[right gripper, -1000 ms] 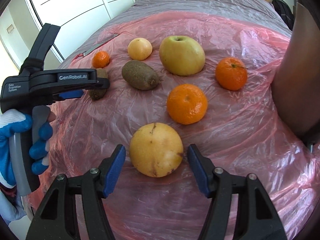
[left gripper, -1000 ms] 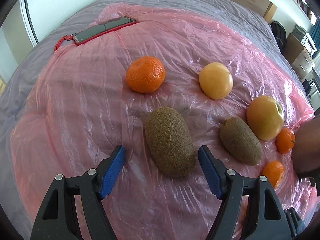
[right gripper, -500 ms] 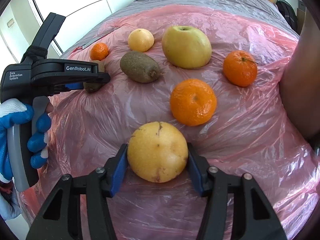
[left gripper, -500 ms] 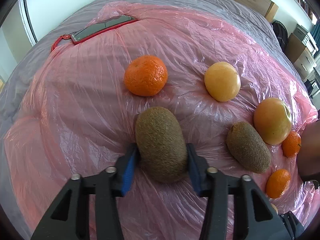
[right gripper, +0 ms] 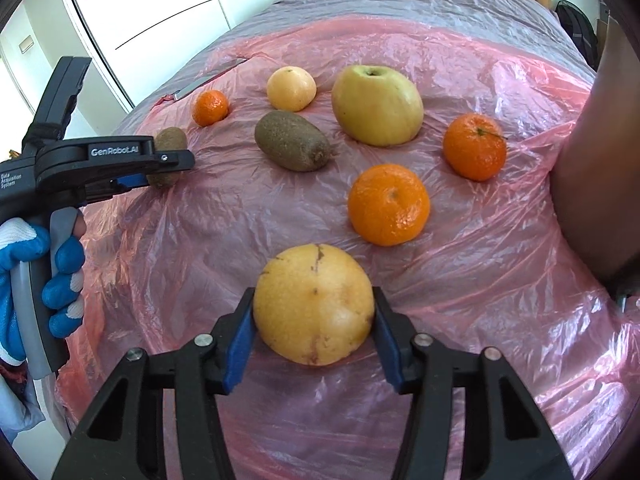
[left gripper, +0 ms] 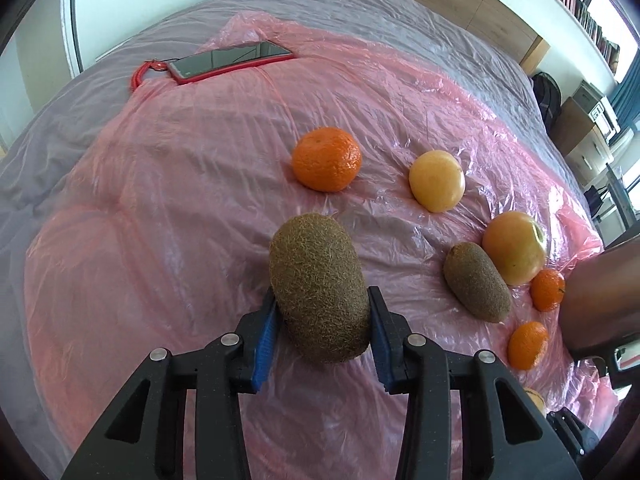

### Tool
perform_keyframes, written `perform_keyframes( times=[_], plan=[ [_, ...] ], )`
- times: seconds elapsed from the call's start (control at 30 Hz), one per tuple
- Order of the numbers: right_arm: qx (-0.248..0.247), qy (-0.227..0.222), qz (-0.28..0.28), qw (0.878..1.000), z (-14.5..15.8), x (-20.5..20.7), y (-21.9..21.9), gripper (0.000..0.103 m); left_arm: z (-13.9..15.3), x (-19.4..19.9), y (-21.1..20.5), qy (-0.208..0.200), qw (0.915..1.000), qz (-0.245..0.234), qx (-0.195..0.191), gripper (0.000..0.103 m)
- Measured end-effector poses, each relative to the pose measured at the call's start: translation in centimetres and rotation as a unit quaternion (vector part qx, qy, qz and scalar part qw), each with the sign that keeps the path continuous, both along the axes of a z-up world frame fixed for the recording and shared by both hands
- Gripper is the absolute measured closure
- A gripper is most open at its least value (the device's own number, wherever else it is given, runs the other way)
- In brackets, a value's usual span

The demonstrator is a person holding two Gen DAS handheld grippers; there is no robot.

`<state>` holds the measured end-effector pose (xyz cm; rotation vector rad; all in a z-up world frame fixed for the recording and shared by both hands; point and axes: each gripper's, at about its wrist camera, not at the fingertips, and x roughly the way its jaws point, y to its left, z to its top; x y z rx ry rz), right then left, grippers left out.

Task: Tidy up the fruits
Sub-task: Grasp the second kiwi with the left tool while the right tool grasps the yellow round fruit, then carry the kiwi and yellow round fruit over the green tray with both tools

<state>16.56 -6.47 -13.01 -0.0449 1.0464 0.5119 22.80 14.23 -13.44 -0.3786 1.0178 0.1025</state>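
Both tools are clamped on fruit at this moment. Left tool (left gripper: pixel 322 322) has its blue pads pressed against the sides of a kiwi (left gripper: pixel 320 292), gripping it across the short axis near its nearer end, with the far end sticking out forward over the pink plastic sheet (left gripper: pixel 160 208) that covers the bed. Right tool (right gripper: pixel 314 330) is closed on a yellow round fruit (right gripper: pixel 314 304), with brown scuffs on its skin, taken across its widest part.

From the right-hand view the rest lies spread on the sheet: a second kiwi (right gripper: pixel 292 146), a green-yellow apple (right gripper: pixel 378 106), a smaller yellow fruit (right gripper: pixel 291 89), two mandarins (right gripper: pixel 389 205) close by and a third small one (right gripper: pixel 211 108) farther off. A phone in a red case (left gripper: pixel 230 60) rests at the sheet's far edge.

My guess is the kiwi is light and somewhat soft, its fuzzy skin giving the pads decent purchase; squeezing harder would bruise it. Held near one end, it could pivot, so a hold nearer its middle would be steadier. The yellow fruit looks firmer and heavier, with a smooth skin that might slip, so the grip at the widest part seems right. The plastic is crinkly and slick over a soft bed, so anything set down may roll toward a dip.
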Motion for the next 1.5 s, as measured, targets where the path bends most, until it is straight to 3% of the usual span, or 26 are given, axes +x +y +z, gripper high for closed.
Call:
perform_keyframes(
  times=[0.73, 1.5],
  plan=[
    [0.003, -0.036, -0.027, 0.999, 6.5, -6.9, -3.0, 0.016, 4.9, -12.3, 0.6, -0.047, 0.9987, -0.015, -0.007, 0.067],
    [-0.004, -0.077, -0.091, 0.993, 9.8, -14.1, -11.9, 0.016, 8.7, -20.0, -8.4, -0.079, 0.9917, -0.101, 0.015, 0.067]
  ],
)
